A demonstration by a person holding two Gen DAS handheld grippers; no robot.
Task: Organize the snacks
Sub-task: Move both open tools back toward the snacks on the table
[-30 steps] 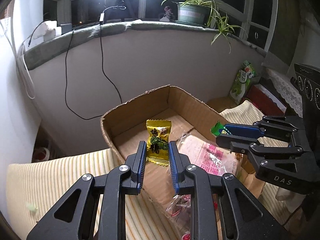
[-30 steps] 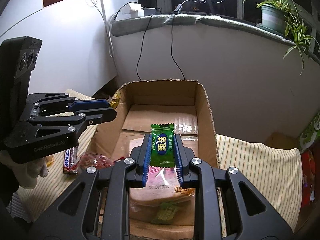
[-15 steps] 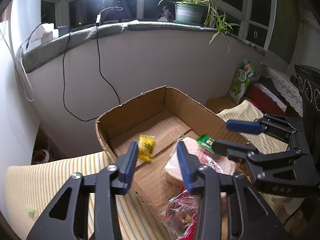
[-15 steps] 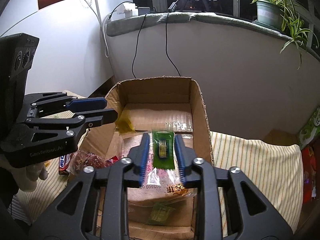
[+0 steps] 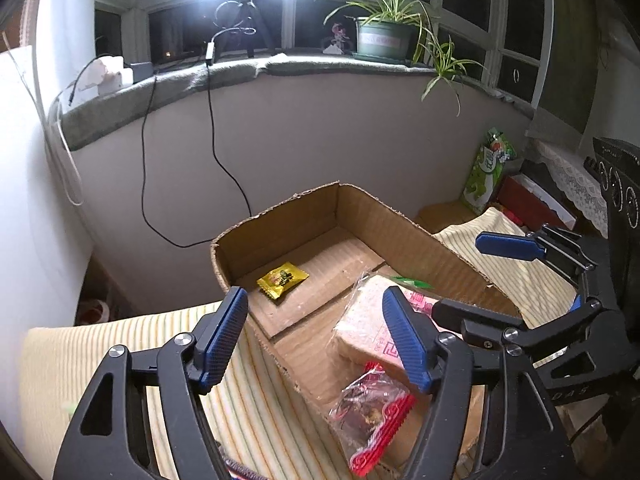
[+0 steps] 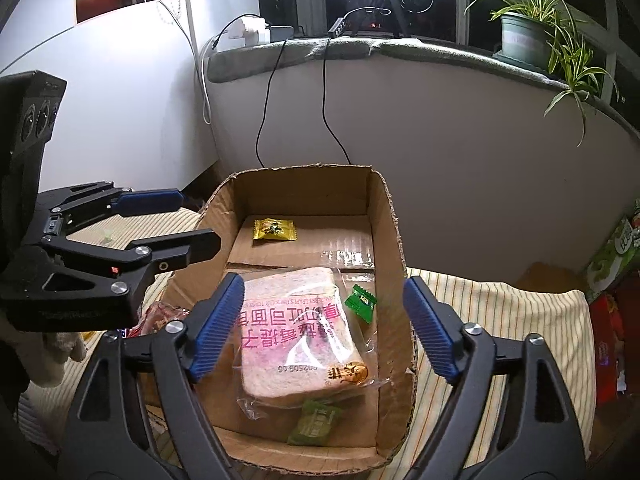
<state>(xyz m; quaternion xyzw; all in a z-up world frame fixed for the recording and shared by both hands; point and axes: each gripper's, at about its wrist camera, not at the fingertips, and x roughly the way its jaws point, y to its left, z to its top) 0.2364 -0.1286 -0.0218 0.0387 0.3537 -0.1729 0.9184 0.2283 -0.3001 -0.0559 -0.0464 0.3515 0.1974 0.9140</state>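
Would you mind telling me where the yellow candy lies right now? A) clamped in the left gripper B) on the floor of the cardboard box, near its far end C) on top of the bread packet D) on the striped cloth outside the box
B: the yellow candy lies flat on the cardboard box floor near the far wall, beyond the bread packet; the left gripper is open and empty.

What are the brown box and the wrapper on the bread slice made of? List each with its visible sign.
Brown open-topped box: corrugated cardboard, matte; ragged torn rims and ribbed floor show it.
Clear wrapper on the bread slice: thin plastic film, probably; glossy, crinkled, see-through, printed with pink lettering.
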